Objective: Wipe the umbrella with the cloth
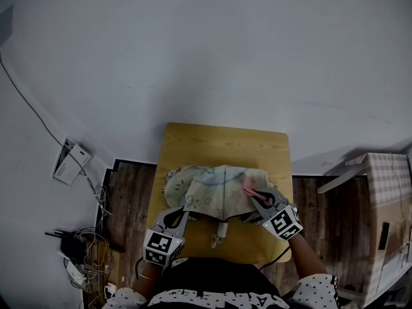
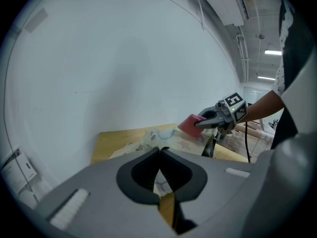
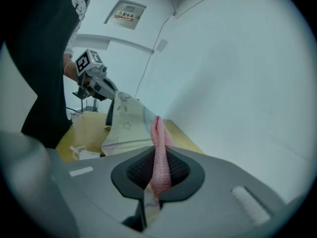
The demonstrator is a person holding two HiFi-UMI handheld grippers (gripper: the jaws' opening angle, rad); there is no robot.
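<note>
The pale star-printed fabric umbrella [image 1: 215, 187] lies on the small wooden table [image 1: 222, 140], looking limp and light; the left gripper [image 1: 186, 206] pinches its hem, a sensible hold; the right gripper [image 1: 256, 196] clamps the soft pink cloth [image 1: 247, 190].

Small wooden table [image 1: 225, 145] — pale umbrella [image 1: 215, 188] lying on it, apparently collapsed.

Nothing reads clearly: the wall sign [image 3: 125, 12], upper left in the right gripper view, bears a yellow warning triangle and characters too small to read.
</note>
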